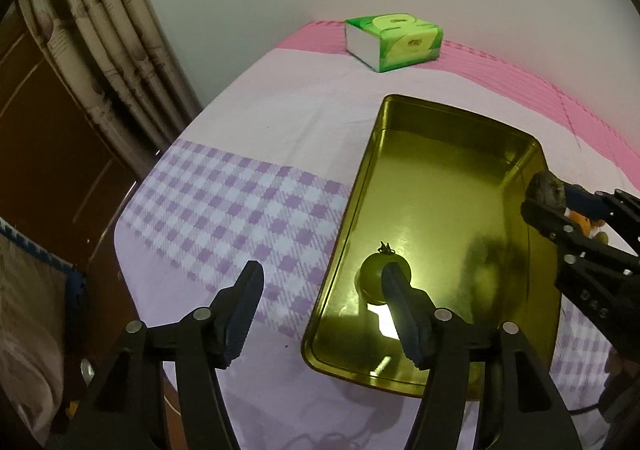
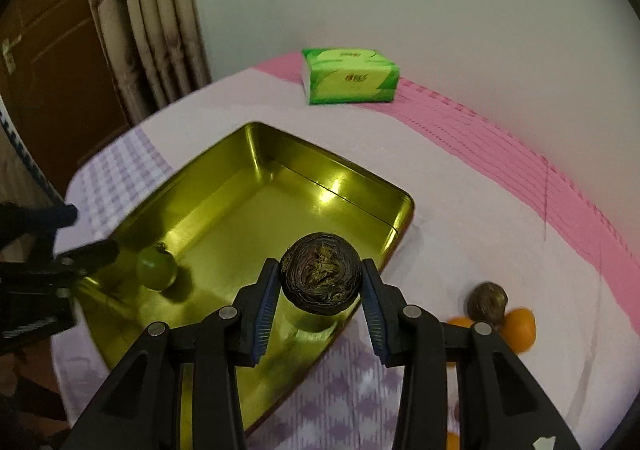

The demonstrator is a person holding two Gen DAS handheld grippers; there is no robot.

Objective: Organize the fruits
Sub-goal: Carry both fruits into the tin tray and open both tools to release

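A gold metal tray (image 1: 404,154) (image 2: 256,154) lies on the cloth-covered table. A green round fruit (image 1: 370,276) (image 2: 157,267) sits inside it near its left end. My left gripper (image 1: 320,290) is open and empty, with the right finger just in front of the green fruit. My right gripper (image 2: 320,278) is shut on a dark brown wrinkled fruit (image 2: 320,274) (image 1: 546,188) and holds it over the tray's right rim. Another dark fruit (image 2: 487,300) and an orange fruit (image 2: 520,328) lie on the cloth right of the tray.
A green tissue pack (image 1: 394,40) (image 2: 350,75) stands at the far side of the table by the white wall. Curtains (image 1: 108,42) and a brown wooden door (image 1: 44,146) are on the left beyond the table edge. More orange fruit (image 2: 452,442) shows near the bottom.
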